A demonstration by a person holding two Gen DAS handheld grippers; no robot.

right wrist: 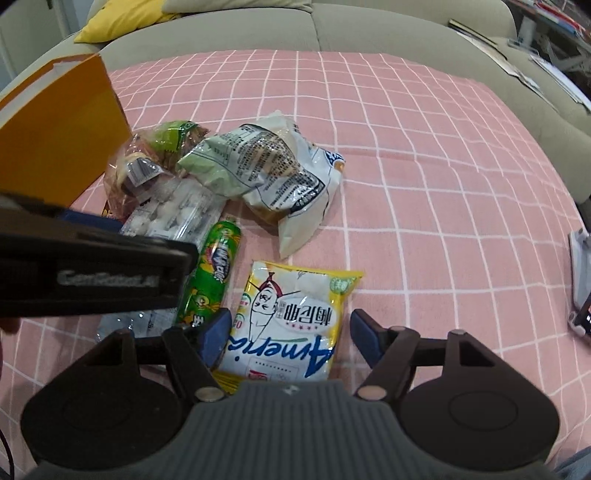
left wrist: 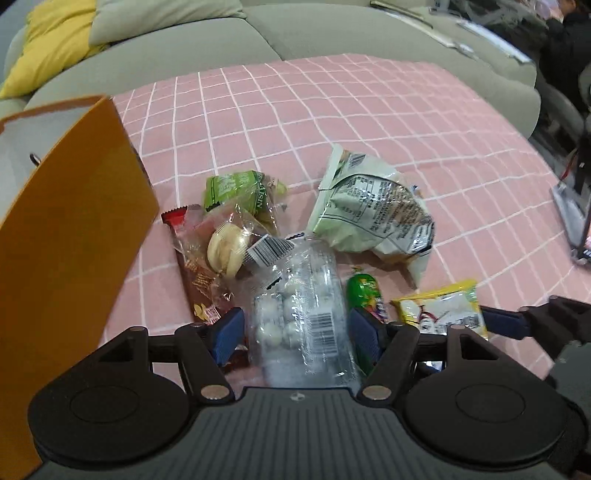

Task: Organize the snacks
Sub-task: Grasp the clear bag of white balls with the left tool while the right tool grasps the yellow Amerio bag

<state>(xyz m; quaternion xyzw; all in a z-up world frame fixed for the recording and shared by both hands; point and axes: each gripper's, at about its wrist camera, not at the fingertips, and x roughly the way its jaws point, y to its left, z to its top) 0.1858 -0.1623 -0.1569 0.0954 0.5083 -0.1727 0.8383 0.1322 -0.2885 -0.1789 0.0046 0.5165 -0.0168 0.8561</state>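
Note:
Several snacks lie in a heap on the pink checked cloth (left wrist: 332, 110). My left gripper (left wrist: 297, 332) is open, its blue pads on either side of a clear bag of white candies (left wrist: 299, 295). My right gripper (right wrist: 290, 338) is open around the near end of a yellow and white packet (right wrist: 291, 317). A green tube snack (right wrist: 212, 273) lies between the two. A crumpled white and green bag (left wrist: 373, 210) sits behind. A clear bun packet (left wrist: 225, 247), a red-brown bar (left wrist: 192, 266) and a green packet (left wrist: 236, 188) lie to the left.
An orange box (left wrist: 70, 236) stands open at the left edge of the cloth, close to the heap. A grey sofa (left wrist: 258, 33) with a yellow cushion (left wrist: 48, 44) runs behind the cloth. The left gripper's body (right wrist: 92, 269) crosses the right wrist view's left side.

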